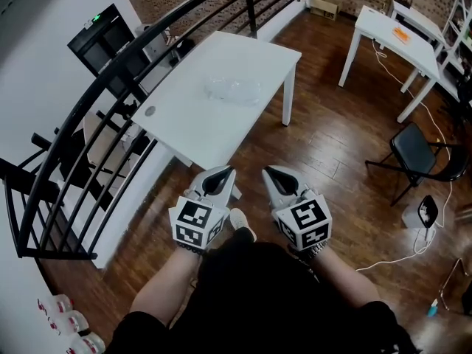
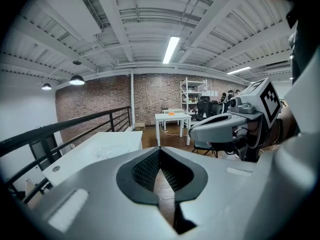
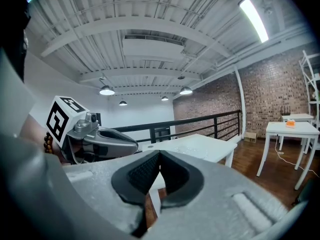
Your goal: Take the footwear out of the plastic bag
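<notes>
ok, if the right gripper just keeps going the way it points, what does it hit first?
Probably the near edge of the white table; the right gripper, jaws shut, aims at it. The plastic bag lies farther back. Depth is unclear.

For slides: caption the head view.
Left tongs and right tongs, shut, before a white rectangular table bearing a clear plastic bag.
</notes>
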A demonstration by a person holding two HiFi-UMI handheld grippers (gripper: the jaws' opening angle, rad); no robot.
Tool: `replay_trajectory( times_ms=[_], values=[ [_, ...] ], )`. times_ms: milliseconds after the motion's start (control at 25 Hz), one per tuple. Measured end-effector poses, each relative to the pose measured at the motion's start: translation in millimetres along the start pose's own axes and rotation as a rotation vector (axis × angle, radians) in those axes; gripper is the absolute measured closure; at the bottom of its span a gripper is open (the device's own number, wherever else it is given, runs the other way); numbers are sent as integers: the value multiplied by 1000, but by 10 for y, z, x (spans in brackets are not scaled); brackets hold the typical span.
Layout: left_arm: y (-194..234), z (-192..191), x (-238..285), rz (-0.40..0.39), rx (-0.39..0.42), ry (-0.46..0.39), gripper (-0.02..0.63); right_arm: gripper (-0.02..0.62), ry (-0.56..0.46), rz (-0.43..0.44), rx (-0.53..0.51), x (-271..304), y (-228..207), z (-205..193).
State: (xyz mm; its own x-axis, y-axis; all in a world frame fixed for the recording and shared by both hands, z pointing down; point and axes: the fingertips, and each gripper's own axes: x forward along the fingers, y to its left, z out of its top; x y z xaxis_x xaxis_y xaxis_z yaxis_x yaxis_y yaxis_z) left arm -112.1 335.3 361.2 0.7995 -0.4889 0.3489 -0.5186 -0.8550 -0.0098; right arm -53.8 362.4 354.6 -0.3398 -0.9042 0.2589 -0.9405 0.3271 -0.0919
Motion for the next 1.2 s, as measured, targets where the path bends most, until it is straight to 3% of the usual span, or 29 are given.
replay_trajectory(
  times_ms=[320,640,920,1200],
  values=[
    [462,-4,478,-7,-63,-23,591,603,61,-4,-24,499,-325,-4],
    [1431,61,798,-5,-136,-45,591,603,133,5,-76,1446,-447,256],
    [2195,125,910,-17,-154,-31,591,603,192,-7,-97,2117,-505,413],
    [2538,84,969,-12,-161,-5,591,583,226,-2,-96,2556,-634,469]
  ],
)
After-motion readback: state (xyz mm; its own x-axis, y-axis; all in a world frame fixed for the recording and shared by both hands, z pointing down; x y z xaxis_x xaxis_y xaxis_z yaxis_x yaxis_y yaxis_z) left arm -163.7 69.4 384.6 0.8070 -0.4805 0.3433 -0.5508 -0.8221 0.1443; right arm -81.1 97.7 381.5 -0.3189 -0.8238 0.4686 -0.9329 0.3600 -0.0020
